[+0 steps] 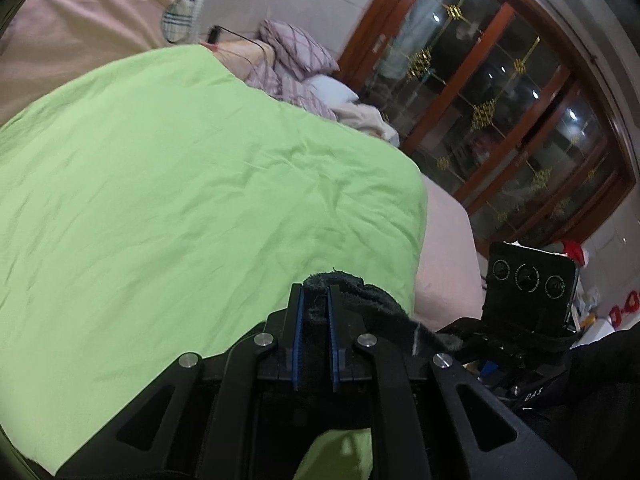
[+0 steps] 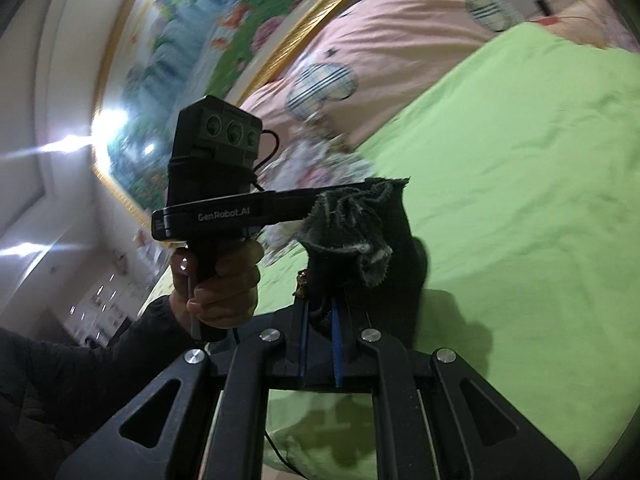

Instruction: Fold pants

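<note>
Each claw, left (image 1: 316, 300) and right (image 2: 320, 312), grips the dark pants (image 2: 352, 232).

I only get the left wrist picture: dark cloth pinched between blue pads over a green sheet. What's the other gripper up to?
Observer: The right gripper is also shut on the dark pants, on a bunched, frayed edge.
Operator: Who holds the left one?
Observer: A hand in a dark sleeve grips its handle.
Operator: Anything behind it?
Observer: A gold-framed picture hangs on the wall above a pink pillow.
</note>
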A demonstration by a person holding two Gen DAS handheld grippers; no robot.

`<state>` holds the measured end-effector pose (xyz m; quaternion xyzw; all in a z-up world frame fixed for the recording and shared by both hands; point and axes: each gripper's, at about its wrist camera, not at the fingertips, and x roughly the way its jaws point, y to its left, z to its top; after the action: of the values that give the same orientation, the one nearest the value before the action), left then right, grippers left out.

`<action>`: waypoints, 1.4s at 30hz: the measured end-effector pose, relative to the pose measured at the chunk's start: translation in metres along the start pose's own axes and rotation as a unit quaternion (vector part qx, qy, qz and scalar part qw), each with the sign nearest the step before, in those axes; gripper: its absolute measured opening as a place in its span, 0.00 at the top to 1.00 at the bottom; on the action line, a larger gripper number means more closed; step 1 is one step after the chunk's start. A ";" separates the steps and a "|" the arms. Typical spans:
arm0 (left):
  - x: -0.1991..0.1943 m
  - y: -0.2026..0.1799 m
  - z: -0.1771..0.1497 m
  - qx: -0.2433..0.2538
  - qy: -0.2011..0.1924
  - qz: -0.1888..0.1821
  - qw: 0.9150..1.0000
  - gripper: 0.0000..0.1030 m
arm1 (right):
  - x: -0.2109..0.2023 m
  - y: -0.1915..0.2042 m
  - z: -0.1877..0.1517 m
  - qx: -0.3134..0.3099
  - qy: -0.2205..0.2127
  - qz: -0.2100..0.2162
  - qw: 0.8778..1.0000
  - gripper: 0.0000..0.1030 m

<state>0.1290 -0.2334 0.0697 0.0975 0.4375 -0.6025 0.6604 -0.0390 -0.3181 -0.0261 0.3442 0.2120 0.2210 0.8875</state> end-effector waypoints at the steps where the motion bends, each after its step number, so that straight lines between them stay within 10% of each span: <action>1: -0.009 0.002 -0.006 -0.006 -0.007 0.004 1.000 0.92 | 0.009 0.006 0.000 -0.008 0.011 0.010 1.000 0.90; 11: -0.070 0.054 -0.096 -0.124 -0.065 0.037 0.989 0.92 | 0.091 0.027 -0.028 -0.037 0.116 0.064 0.990 0.90; 31: -0.065 0.129 -0.220 -0.305 -0.109 0.101 0.941 0.89 | 0.177 0.033 -0.070 -0.088 0.239 -0.023 0.967 0.83; 36: -0.084 0.120 -0.244 -0.336 -0.133 0.142 0.922 0.80 | 0.177 0.043 -0.072 -0.091 0.246 -0.011 0.965 0.57; 42: -0.107 0.103 -0.259 -0.353 -0.160 0.203 0.899 0.49 | 0.179 0.055 -0.073 -0.105 0.240 -0.016 0.965 0.54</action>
<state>0.1126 0.0390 -0.0516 -0.1535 0.4806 -0.2691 0.8204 0.0541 -0.1479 -0.0765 0.1825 0.3999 0.3039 0.8452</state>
